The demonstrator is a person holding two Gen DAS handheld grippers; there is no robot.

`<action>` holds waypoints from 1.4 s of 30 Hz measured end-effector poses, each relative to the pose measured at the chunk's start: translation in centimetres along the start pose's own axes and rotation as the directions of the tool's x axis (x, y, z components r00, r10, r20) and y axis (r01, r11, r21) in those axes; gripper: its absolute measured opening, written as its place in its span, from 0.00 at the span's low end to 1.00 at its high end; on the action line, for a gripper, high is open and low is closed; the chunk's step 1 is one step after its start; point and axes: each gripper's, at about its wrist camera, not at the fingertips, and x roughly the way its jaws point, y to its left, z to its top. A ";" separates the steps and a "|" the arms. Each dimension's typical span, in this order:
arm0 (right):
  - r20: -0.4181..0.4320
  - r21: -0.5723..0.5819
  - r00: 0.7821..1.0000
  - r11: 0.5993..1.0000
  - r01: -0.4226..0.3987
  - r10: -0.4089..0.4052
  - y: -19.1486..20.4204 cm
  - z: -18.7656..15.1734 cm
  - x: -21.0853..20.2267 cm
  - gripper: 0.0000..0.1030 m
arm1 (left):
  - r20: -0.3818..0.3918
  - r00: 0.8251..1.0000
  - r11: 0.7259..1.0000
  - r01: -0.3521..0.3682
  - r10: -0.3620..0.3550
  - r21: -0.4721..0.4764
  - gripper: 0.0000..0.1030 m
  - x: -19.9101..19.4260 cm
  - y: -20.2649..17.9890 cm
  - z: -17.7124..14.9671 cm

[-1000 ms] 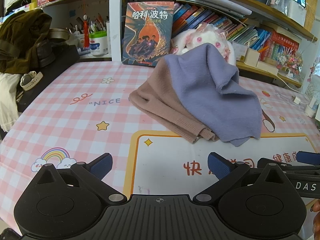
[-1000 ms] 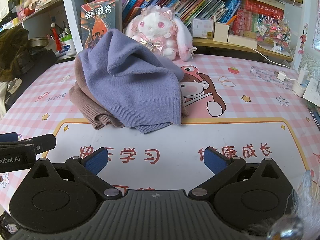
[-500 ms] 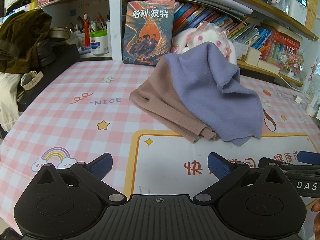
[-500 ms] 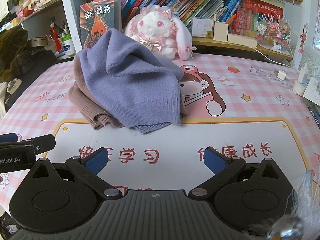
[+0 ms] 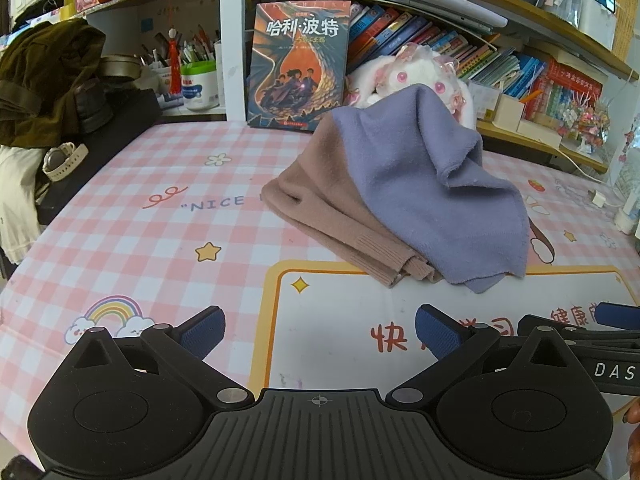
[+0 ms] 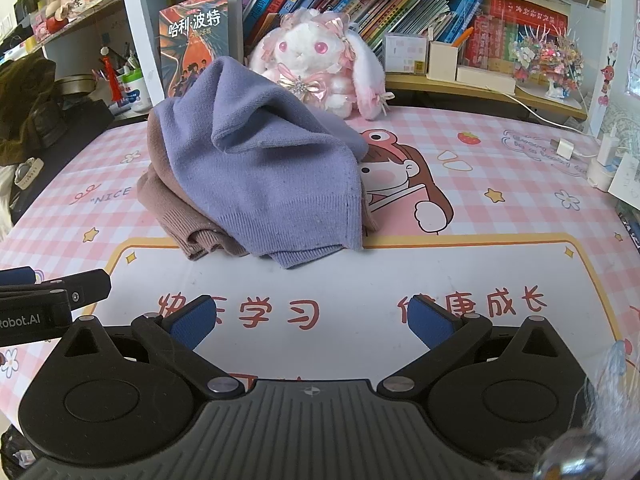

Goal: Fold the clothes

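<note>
A purple-blue knit garment (image 5: pixel 436 196) lies heaped on top of a brown knit garment (image 5: pixel 332 208) in the middle of the pink checked table. Both show in the right wrist view too, purple garment (image 6: pixel 264 176) over brown garment (image 6: pixel 172 208). My left gripper (image 5: pixel 320 330) is open and empty, low over the table's near side, short of the heap. My right gripper (image 6: pixel 312 320) is open and empty, also short of the heap. Each gripper's side shows in the other's view.
A white plush rabbit (image 6: pixel 320 68) sits behind the heap against a shelf of books (image 6: pixel 400 4). A book (image 5: pixel 300 64) stands upright at the back. Dark clothes and a watch (image 5: pixel 64 160) lie at the left. A charger and cable (image 6: pixel 568 148) lie at the right.
Both grippers have crept slightly forward towards the heap. The garments have not moved and both grippers stay open.
</note>
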 end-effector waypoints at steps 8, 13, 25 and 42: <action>-0.003 0.001 1.000 1.000 -0.002 0.002 -0.1 0.1 0.1 1.00 | -0.004 1.000 1.000 -0.002 0.002 0.001 1.00 0.0 -0.1 0.1; -0.006 0.004 1.000 1.000 -0.004 0.004 -0.2 0.1 0.2 1.00 | -0.008 1.000 1.000 -0.004 0.004 0.003 1.00 0.1 -0.2 0.1; -0.007 0.009 1.000 1.000 -0.006 0.006 -0.4 0.2 0.4 1.00 | -0.015 1.000 1.000 -0.004 0.004 0.010 1.00 0.4 -0.5 0.3; 0.000 0.038 1.000 0.999 -0.017 0.017 -1.2 0.7 1.1 1.00 | 0.004 1.000 1.000 0.008 -0.008 0.015 1.00 0.9 -0.8 1.0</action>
